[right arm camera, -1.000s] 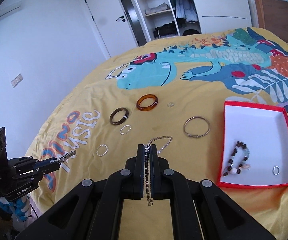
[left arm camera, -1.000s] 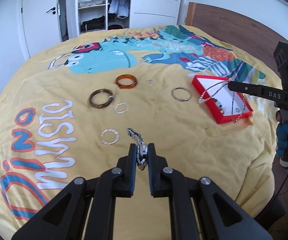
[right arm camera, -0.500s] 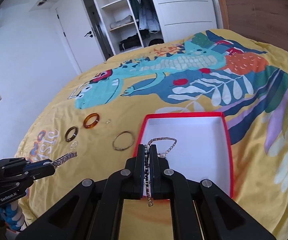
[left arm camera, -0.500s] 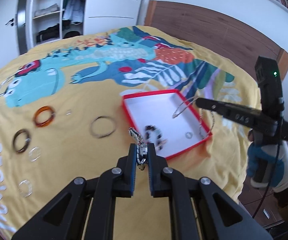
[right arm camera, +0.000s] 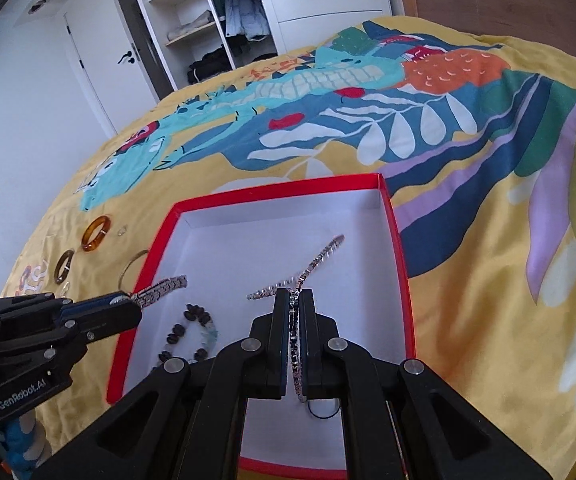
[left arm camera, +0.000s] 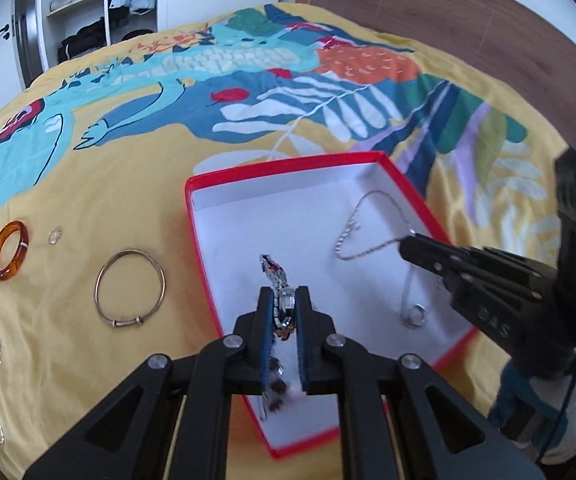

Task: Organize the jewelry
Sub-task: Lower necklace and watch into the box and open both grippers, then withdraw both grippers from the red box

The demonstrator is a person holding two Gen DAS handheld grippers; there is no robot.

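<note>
Fingers [left arm camera: 268, 312] of the left gripper [left arm camera: 283, 312] pinch a link bracelet [left arm camera: 273, 274]; the right gripper [right arm camera: 295, 308] clamps a chain [right arm camera: 320, 258], both over the red box [right arm camera: 279, 190].
Release too early and a dangling end could drape the rim or tangle with the beaded bracelet [right arm camera: 191, 330] inside.

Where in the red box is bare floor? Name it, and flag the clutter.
Bare: the far half of the red box, bordered by its far and right walls, beyond the thin chain in the right tool and the link bracelet in the left tool. Crowded: the near side, with the beaded bracelet by the left wall and a ring.
</note>
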